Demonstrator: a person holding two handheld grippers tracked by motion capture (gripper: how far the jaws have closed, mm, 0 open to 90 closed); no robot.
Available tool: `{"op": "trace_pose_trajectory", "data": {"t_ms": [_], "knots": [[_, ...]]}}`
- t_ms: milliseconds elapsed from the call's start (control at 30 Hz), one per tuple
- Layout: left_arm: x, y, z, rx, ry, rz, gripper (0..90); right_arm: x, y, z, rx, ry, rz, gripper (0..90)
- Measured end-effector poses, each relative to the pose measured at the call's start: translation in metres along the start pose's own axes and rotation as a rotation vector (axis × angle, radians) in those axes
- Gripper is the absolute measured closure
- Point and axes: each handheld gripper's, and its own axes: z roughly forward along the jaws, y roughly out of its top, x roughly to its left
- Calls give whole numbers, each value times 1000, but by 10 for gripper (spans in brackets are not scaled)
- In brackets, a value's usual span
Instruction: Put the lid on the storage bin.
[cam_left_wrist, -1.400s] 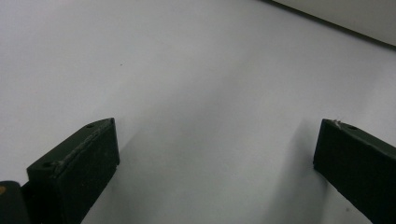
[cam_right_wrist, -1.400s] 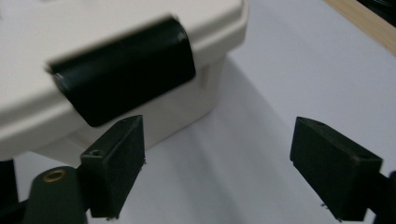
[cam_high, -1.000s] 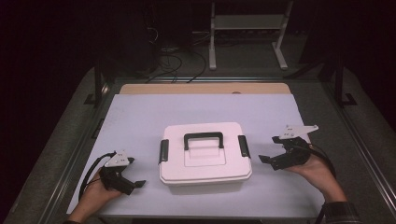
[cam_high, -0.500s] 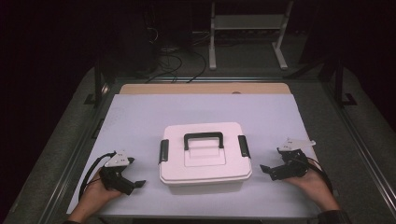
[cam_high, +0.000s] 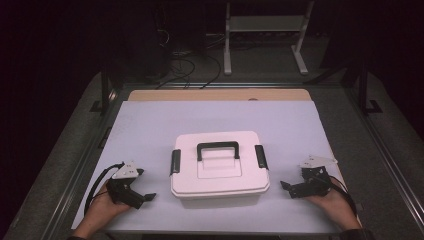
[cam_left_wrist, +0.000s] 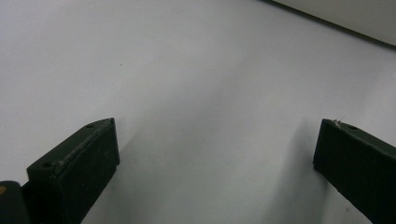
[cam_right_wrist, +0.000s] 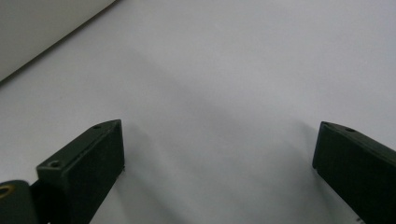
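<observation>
A white lidded box (cam_high: 220, 167) with a black handle (cam_high: 218, 146) and a black latch at each end sits mid-table. My left gripper (cam_high: 146, 198) lies low at the near left, jaws pointing toward the box; in its own view the left gripper (cam_left_wrist: 215, 154) is open over bare mat, with the box's edge (cam_left_wrist: 355, 14) far off. My right gripper (cam_high: 286, 189) rests near the right of the box, apart from it. In its own view the right gripper (cam_right_wrist: 219, 154) is open; its jaws have just been opening, with nothing between them.
A pale mat (cam_high: 150, 125) covers the table, with a wooden strip (cam_high: 215, 95) showing at its far edge. Metal rails run along both sides. Beyond the table are a white rack (cam_high: 265, 30) and loose cables (cam_high: 185, 65) on a dark floor.
The right hand has sunk from a raised spot beside the box down to the mat, nearer the front edge. The left hand and the box have stayed put.
</observation>
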Motion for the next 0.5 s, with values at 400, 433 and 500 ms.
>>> {"op": "trace_pose_trajectory", "data": {"t_ms": [400, 433, 500], "knots": [[0, 0, 0, 0, 0, 0, 0, -1, 0, 1, 14, -2, 11, 19], [0, 0, 0, 0, 0, 0, 0, -1, 0, 2, 14, -2, 11, 19], [0, 0, 0, 0, 1, 0, 0, -1, 0, 2, 14, -3, 10, 19]]}}
